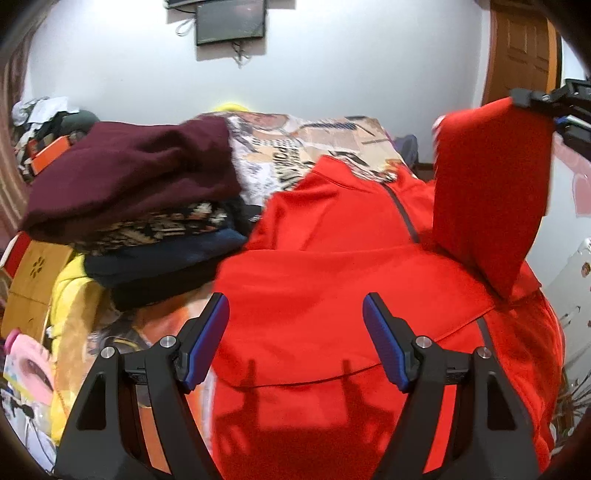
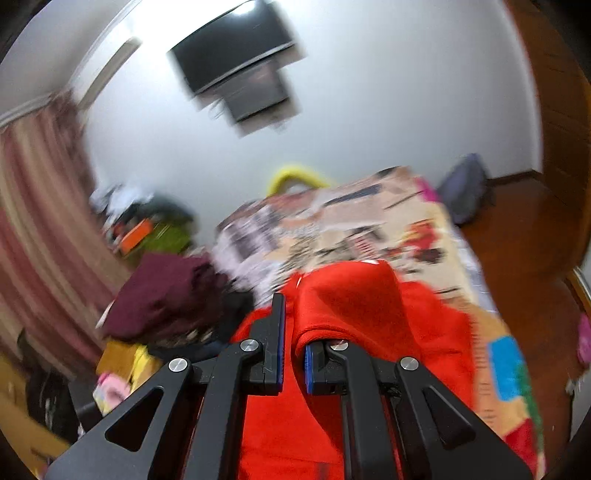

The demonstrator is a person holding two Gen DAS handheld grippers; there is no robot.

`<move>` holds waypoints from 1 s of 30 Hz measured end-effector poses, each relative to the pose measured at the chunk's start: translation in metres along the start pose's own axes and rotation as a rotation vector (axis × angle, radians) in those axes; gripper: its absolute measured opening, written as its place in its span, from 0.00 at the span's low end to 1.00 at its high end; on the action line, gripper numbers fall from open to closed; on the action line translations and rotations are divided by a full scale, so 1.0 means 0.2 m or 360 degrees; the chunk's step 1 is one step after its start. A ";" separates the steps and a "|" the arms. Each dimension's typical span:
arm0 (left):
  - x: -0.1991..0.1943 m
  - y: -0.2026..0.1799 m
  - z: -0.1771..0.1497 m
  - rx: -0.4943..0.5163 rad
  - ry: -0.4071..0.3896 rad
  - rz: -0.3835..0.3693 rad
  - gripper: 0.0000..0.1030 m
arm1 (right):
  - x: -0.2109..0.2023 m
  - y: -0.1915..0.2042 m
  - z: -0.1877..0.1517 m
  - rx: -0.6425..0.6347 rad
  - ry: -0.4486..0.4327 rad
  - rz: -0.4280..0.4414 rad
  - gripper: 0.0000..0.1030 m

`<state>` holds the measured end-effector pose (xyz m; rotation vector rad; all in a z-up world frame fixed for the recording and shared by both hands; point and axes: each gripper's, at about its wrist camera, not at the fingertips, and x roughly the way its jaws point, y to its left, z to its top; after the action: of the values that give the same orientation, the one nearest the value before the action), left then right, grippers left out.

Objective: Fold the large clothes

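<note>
Red jacket (image 1: 332,280) spread on the bed, front up, dark zipper (image 1: 404,218) running down from the collar (image 1: 332,170). It covers the near-right part of the patterned bedspread (image 1: 332,136); bedspread bare at the far end.

Left gripper (image 1: 295,314) hovers low over the jacket's near body, fingers (image 1: 384,339) wide apart, nothing between the blue pads; its shadow falls on the red fabric below.

Right gripper (image 2: 293,332) clamped on the jacket's right sleeve (image 1: 491,192). In the right wrist view red cloth is bunched between the narrow pads and drapes over the right finger. In the left wrist view the sleeve is lifted off the bed, hanging as a flat red panel from the gripper at upper right, its lower end joined to the shoulder at the jacket's right side. Right wrist view is motion-blurred.

Left of the jacket, touching its edge: stack of folded clothes (image 1: 147,221), maroon sweater (image 1: 129,173) on top, a patterned dark knit and navy pieces under it. Yellow garment (image 1: 70,295) near-left below the stack, cardboard box (image 1: 33,273) just beside it.

Far wall white with a dark wall-mounted screen (image 1: 231,20). Wooden door (image 1: 522,48) far right. Striped curtain (image 2: 33,206) on the left in the right wrist view, clutter pile at its foot.
</note>
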<state>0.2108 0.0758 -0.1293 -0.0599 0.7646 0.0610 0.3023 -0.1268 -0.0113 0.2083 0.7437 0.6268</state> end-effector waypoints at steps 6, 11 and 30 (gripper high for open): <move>-0.08 0.20 -0.04 -0.0087 -0.0018 0.0084 0.72 | 0.44 0.26 -0.27 -0.0139 0.0439 0.0134 0.07; -0.10 0.33 -0.11 -0.0153 0.0020 0.0145 0.72 | 0.69 0.36 -0.56 -0.0242 0.0783 0.0134 0.07; 0.01 0.11 -0.10 0.0029 0.0107 0.0084 0.72 | 0.41 0.12 -0.53 -0.0283 0.0888 -0.0024 0.34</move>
<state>0.1963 0.0965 -0.1456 -0.0244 0.8337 0.1029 0.2648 -0.0629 -0.1255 -0.1458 1.2165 0.7421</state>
